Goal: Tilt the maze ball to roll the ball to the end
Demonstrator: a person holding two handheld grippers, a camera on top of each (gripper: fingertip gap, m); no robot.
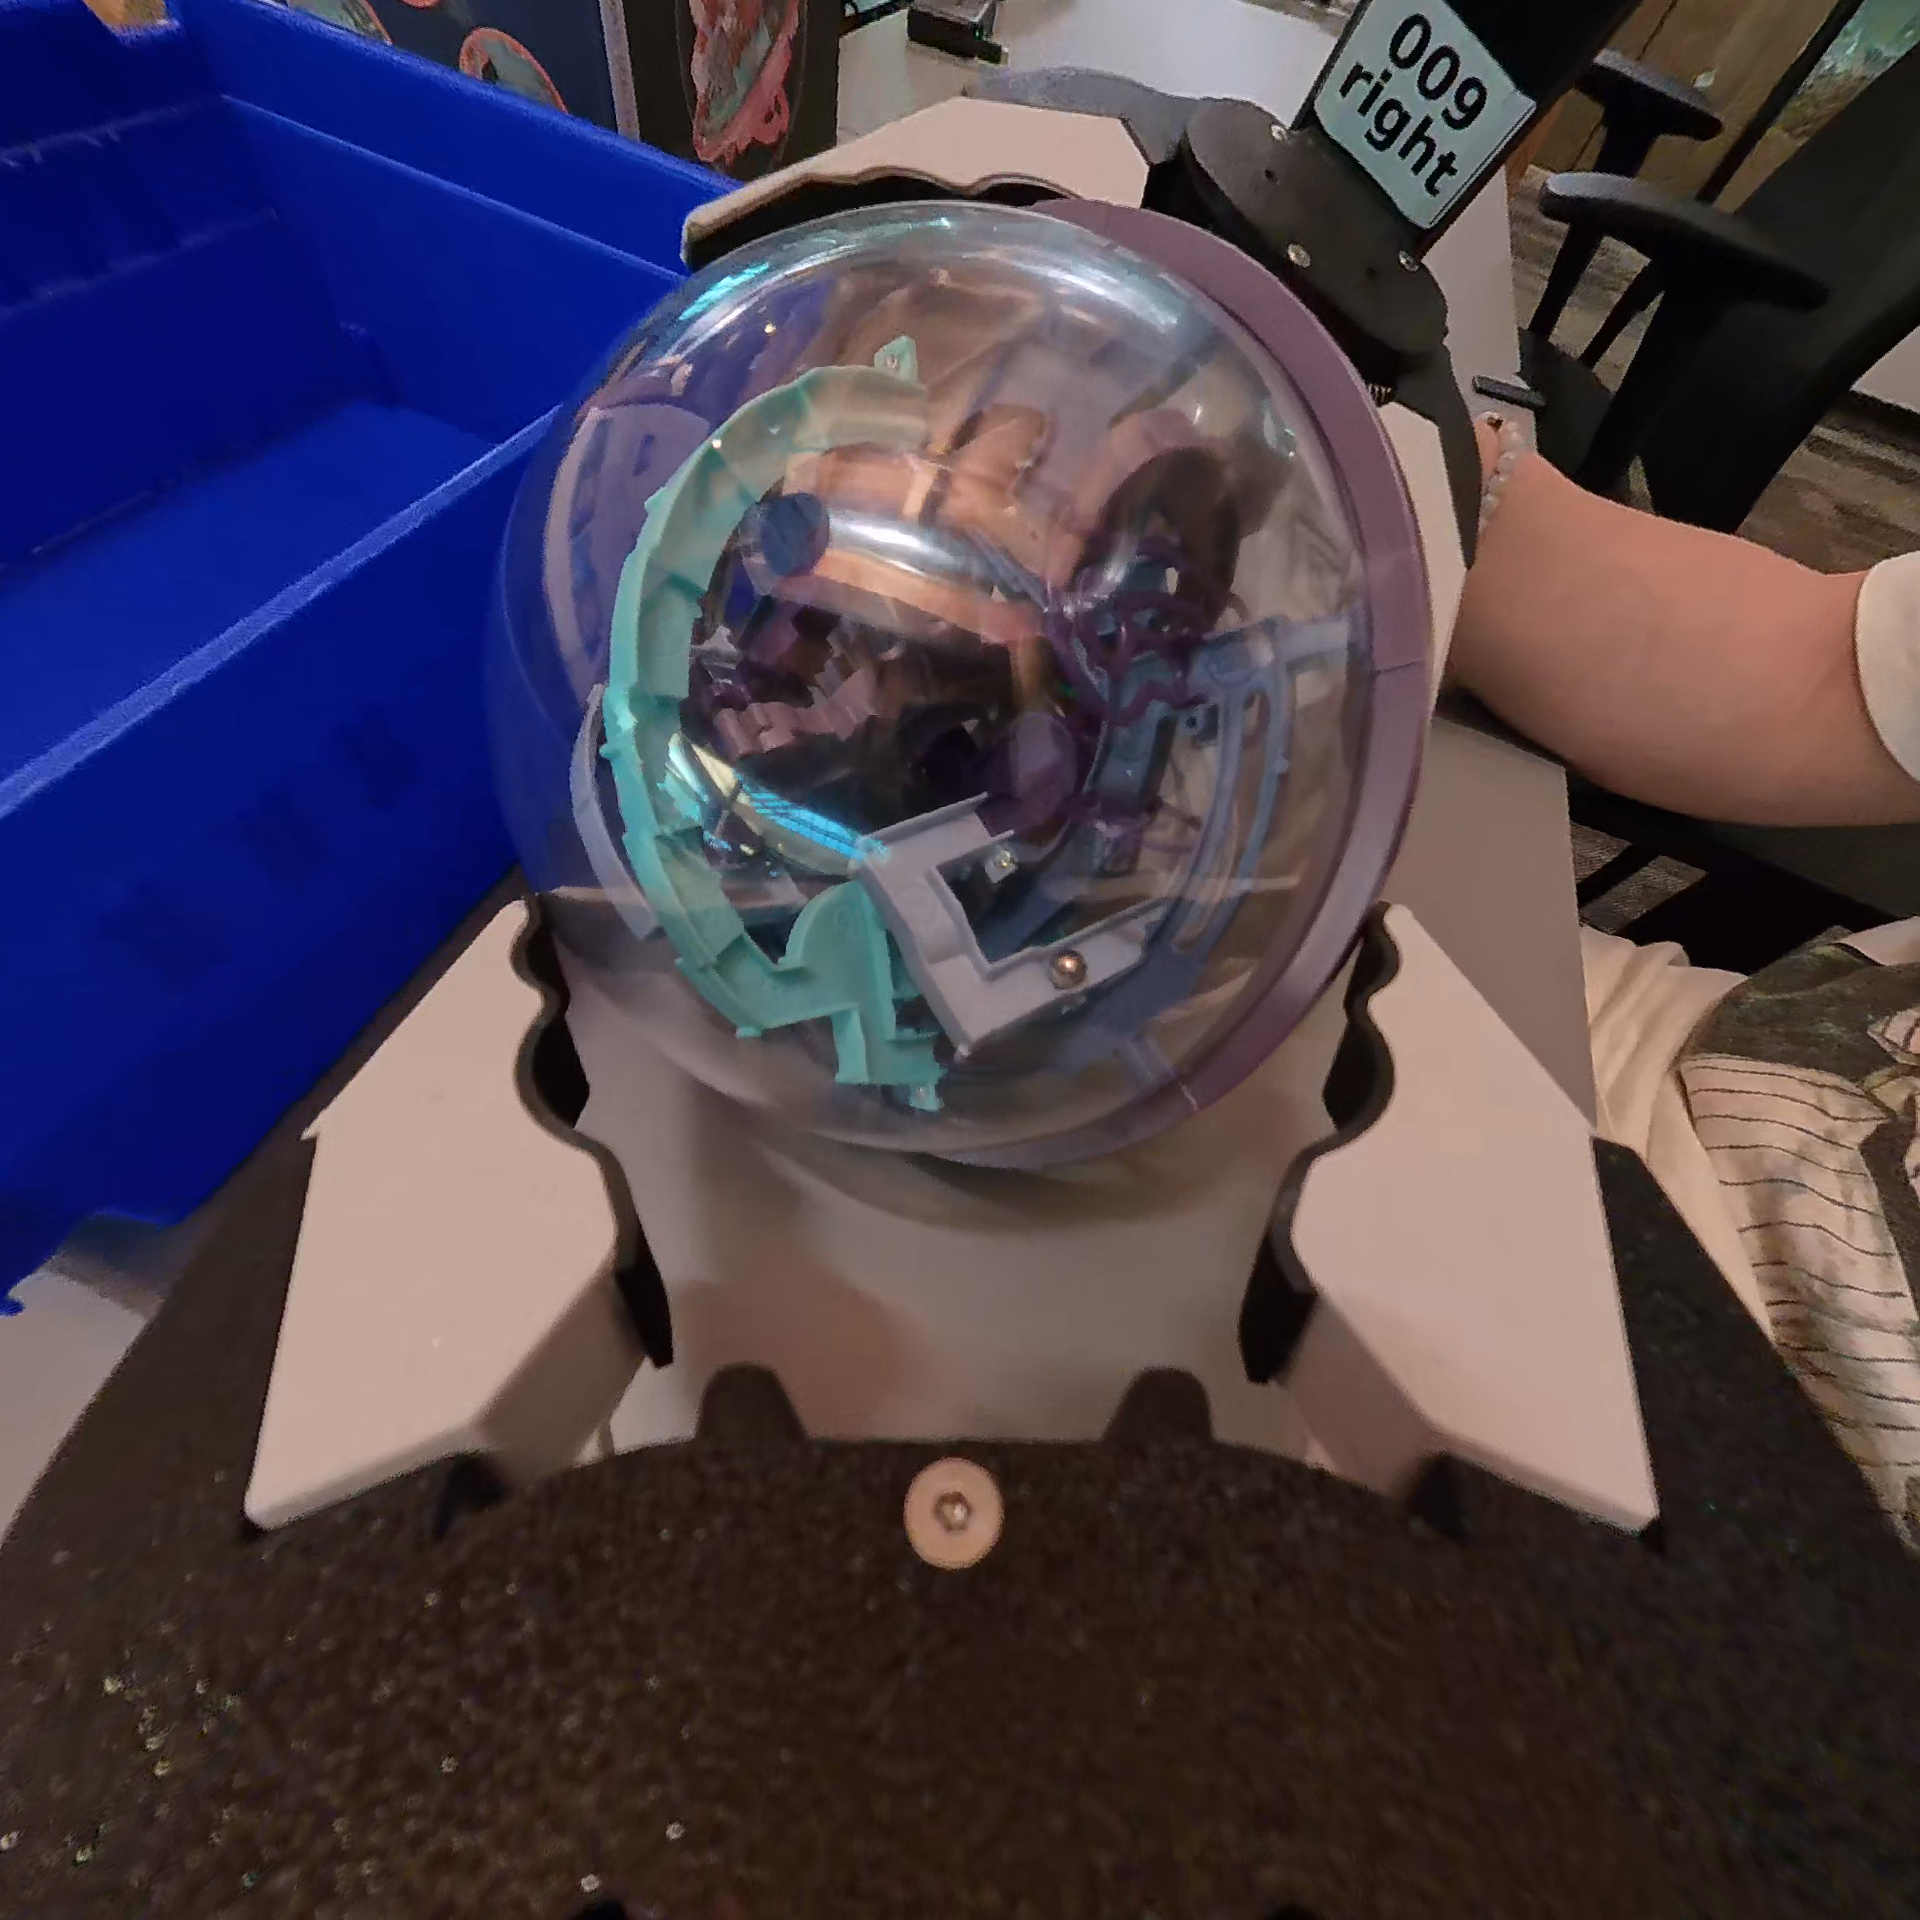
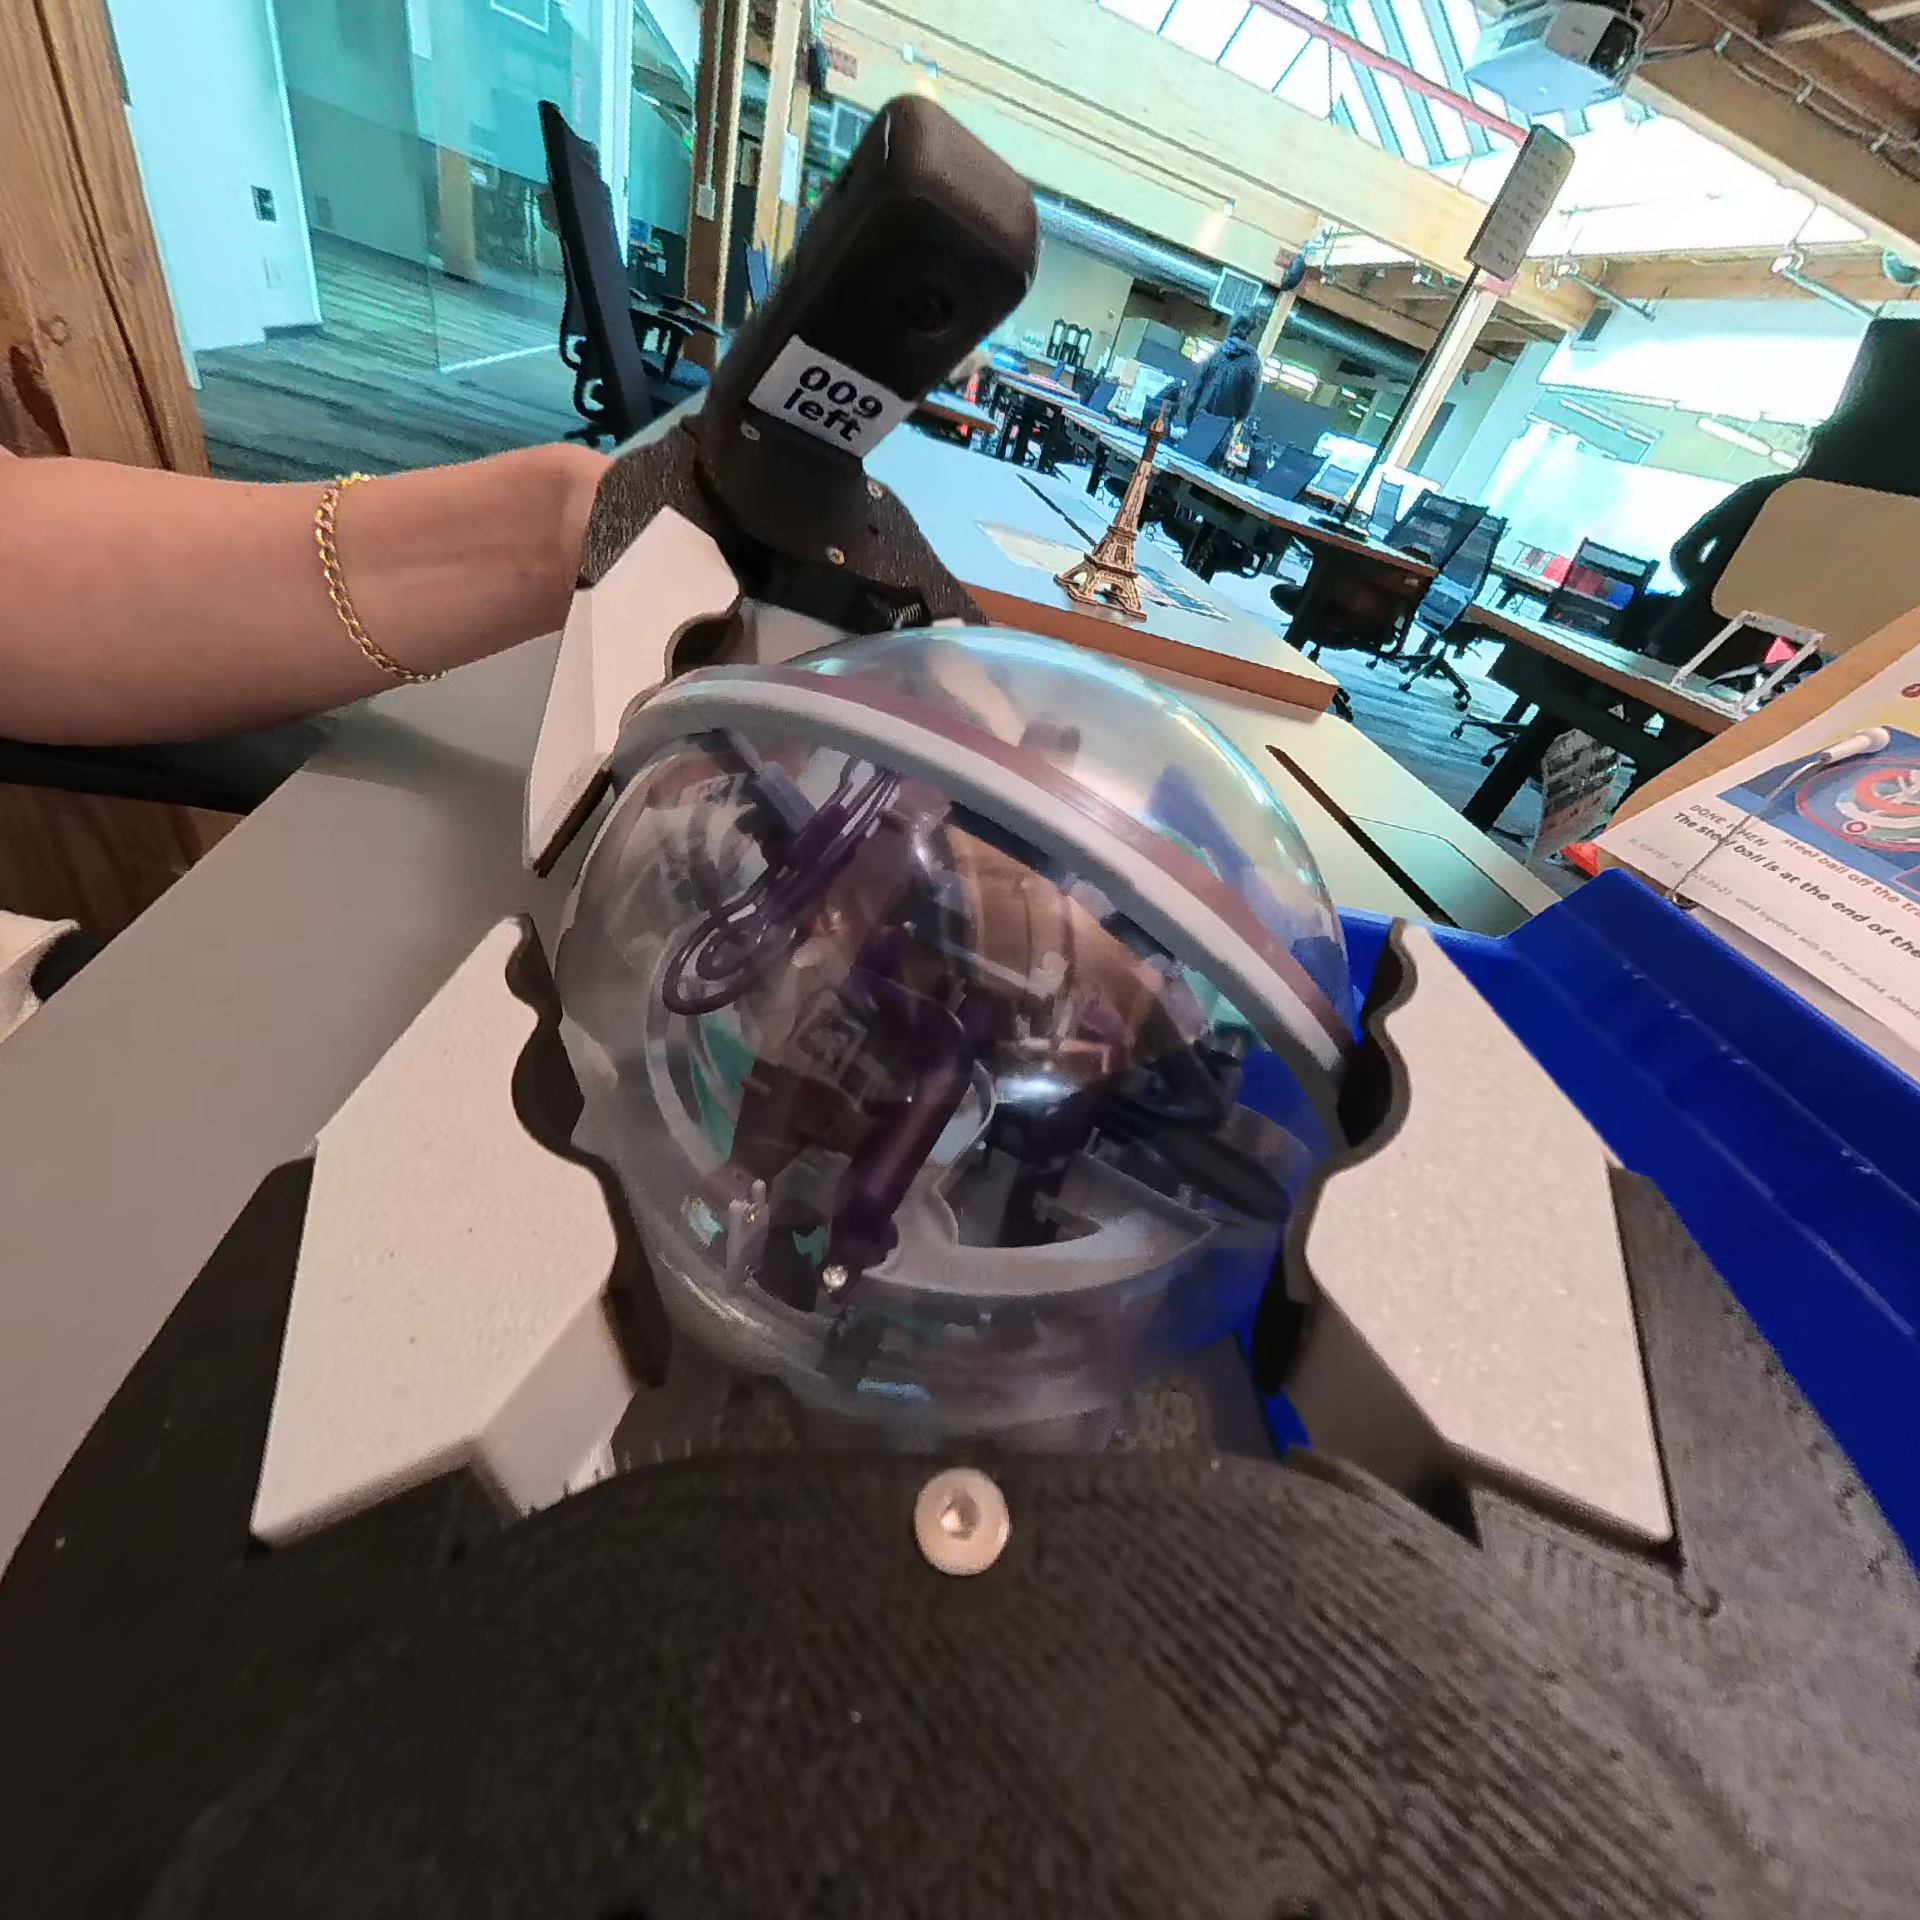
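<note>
Cradling the clear plastic maze ball (image 1: pixel 956 675) above the grey table (image 1: pixel 1496 312) beside the blue plastic bin (image 1: pixel 260 520), left gripper (image 1: pixel 951 997) and right gripper (image 2: pixel 940 1029) spread wide, pressing opposite sides, likely steadying tilts for the small steel ball (image 1: pixel 1068 968).

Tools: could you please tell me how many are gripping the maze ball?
2: the left tool clamps the maze ball from one side, the right tool from the opposite side.

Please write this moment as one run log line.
maze ball: held between both grippers | left gripper: on ball | right gripper: on ball | steel ball: on grey track
</note>
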